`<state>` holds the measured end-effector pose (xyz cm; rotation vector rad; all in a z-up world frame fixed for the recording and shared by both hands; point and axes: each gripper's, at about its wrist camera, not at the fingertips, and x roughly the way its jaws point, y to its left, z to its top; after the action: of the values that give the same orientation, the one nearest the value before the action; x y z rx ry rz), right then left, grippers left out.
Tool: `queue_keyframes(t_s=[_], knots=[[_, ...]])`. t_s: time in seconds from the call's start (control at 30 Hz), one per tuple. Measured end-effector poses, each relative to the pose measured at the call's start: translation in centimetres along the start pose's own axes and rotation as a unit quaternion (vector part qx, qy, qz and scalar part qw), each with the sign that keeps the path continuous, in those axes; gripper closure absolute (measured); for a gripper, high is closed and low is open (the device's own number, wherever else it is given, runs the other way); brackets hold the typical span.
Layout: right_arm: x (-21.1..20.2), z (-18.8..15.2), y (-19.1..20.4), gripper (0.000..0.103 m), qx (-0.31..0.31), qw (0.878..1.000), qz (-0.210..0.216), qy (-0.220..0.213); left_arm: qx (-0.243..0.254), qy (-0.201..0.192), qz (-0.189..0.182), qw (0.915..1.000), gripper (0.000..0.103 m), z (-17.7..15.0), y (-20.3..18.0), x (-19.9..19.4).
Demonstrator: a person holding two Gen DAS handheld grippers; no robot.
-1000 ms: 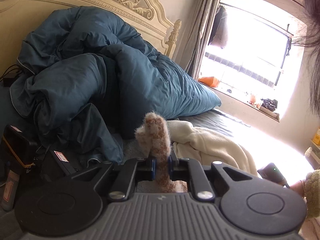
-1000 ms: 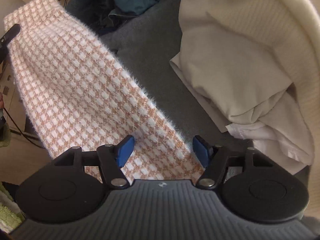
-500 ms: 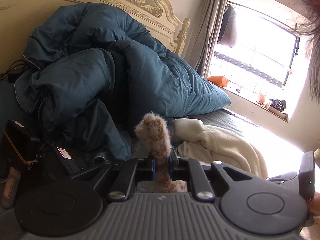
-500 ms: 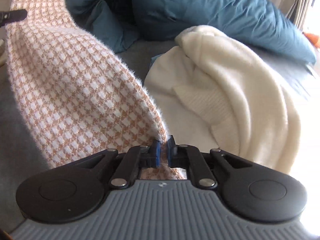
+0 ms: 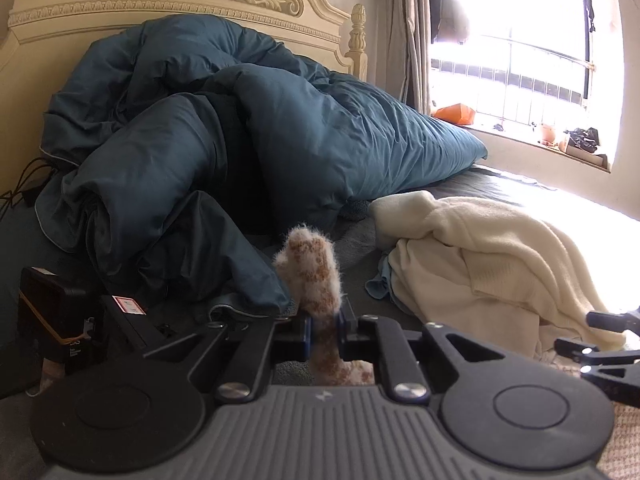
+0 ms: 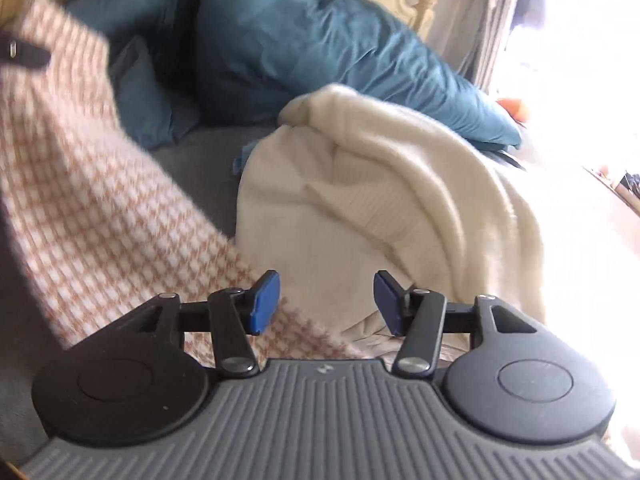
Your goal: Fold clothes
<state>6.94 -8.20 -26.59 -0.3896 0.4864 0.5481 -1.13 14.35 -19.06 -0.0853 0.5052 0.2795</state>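
A fuzzy tan-and-white checked garment (image 6: 100,216) hangs stretched across the left of the right wrist view, blurred by motion. My left gripper (image 5: 323,330) is shut on a bunched corner of it (image 5: 314,276), which sticks up between the blue pads. My right gripper (image 6: 324,300) is open; the garment's lower edge lies just under its left pad (image 6: 262,302), nothing between the pads. A crumpled cream garment (image 6: 380,200) lies on the grey bed (image 6: 200,156) straight ahead of the right gripper, also seen as the cream garment (image 5: 492,264) in the left wrist view.
A big teal duvet (image 5: 224,160) is heaped against the carved cream headboard (image 5: 192,0). Black devices and cables (image 5: 60,320) sit at the bed's left edge. A bright barred window (image 5: 520,60) with a cluttered sill is at the right. The right gripper's black frame (image 5: 608,352) shows low right.
My right gripper went from open to shut on the checked garment's edge, and has now opened and let it go. The left gripper kept its hold and swung slightly, lowering toward the bed.
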Motion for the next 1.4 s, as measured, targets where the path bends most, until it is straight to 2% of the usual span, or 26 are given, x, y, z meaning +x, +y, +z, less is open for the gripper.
queue_keyframes(t_s=[0.03,0.13,0.17,0.2,0.23,0.27,0.33,0.4,0.53,0.6,0.67,0.7,0.77,0.83,0.9,0.97,1.03,1.07,1.13,1.17,1.27,1.4], knots=[[-1.5,0.5,-1.1,0.049,0.027,1.000,-0.004,-0.003,-0.001,0.000,0.004,1.0000,0.090,0.0,0.1,0.0],[-2.0,-0.4,-5.0,0.053,0.091,0.994,-0.040,0.050,-0.003,0.003,0.013,0.9999,0.090,0.1,0.4,0.2],[-2.1,-0.8,-6.3,0.060,0.112,0.990,-0.053,0.069,-0.004,0.004,0.016,0.9999,0.090,0.1,0.5,0.3],[-0.7,-3.1,-7.0,0.067,0.099,0.985,-0.065,0.127,-0.005,0.004,0.017,0.9998,0.090,0.1,0.5,0.3],[0.8,-5.6,-7.6,0.080,0.083,0.976,-0.077,0.188,-0.007,0.004,0.019,0.9998,0.090,0.1,0.6,0.4],[0.7,-9.0,-7.6,0.081,0.062,0.967,-0.088,0.231,-0.007,0.004,0.021,0.9998,0.090,0.1,0.6,0.5],[-0.3,-11.2,-8.3,0.081,0.080,0.975,-0.077,0.191,-0.003,0.002,0.023,0.9997,0.090,0.2,0.6,0.5],[-0.8,-9.4,-8.3,0.081,0.073,0.974,-0.078,0.201,-0.001,0.003,0.024,0.9997,0.090,0.1,0.5,0.5],[-3.1,-6.3,-8.7,0.081,0.144,0.978,-0.055,0.142,-0.006,0.007,0.028,0.9996,0.090,-0.1,0.5,0.7],[-1.7,-6.7,-8.8,0.081,0.168,0.973,-0.042,0.150,-0.008,0.005,0.028,0.9995,0.090,0.0,0.6,0.7],[2.6,-8.3,-9.1,0.081,0.201,0.960,-0.035,0.194,-0.006,0.002,0.026,0.9996,0.090,0.0,0.5,0.7],[3.1,-9.2,-9.6,0.081,0.225,0.958,-0.035,0.177,-0.003,-0.003,0.024,0.9997,0.090,0.1,0.4,0.7],[2.9,-8.4,-10.0,0.081,0.259,0.949,-0.048,0.176,0.001,-0.014,0.018,0.9997,0.090,0.4,0.3,0.8],[1.3,-7.1,-9.2,0.078,0.269,0.948,-0.056,0.161,0.016,-0.022,0.019,0.9994,0.090,0.9,0.0,1.2],[-0.6,-6.5,-8.3,0.078,0.280,0.948,-0.052,0.142,0.047,0.004,0.036,0.9982,0.089,0.9,-0.4,2.4],[-2.0,-6.4,-7.2,0.078,0.276,0.950,-0.042,0.142,0.065,0.044,0.056,0.9953,0.078,0.7,-0.5,3.3],[-3.2,-6.6,-6.5,0.077,0.268,0.951,-0.043,0.148,0.049,0.065,0.071,0.9942,0.074,0.6,0.2,3.3],[-3.9,-6.7,-6.1,0.077,0.264,0.952,-0.044,0.151,0.044,0.068,0.079,0.9936,0.064,0.6,0.4,3.2],[-4.9,-6.7,-5.8,0.077,0.265,0.952,-0.045,0.147,0.043,0.048,0.095,0.9933,0.056,1.0,0.8,2.5],[-5.4,-6.7,-5.7,0.077,0.265,0.952,-0.046,0.146,0.045,0.045,0.094,0.9935,0.056,1.0,0.5,2.4],[-6.0,-6.3,-5.4,0.077,0.266,0.954,-0.037,0.137,0.060,0.067,0.042,0.9950,0.054,0.1,-1.9,3.1],[-4.9,-6.2,-4.6,0.077,0.268,0.952,-0.026,0.142,0.080,0.096,-0.028,0.9917,0.053,-1.2,-5.2,4.2]])
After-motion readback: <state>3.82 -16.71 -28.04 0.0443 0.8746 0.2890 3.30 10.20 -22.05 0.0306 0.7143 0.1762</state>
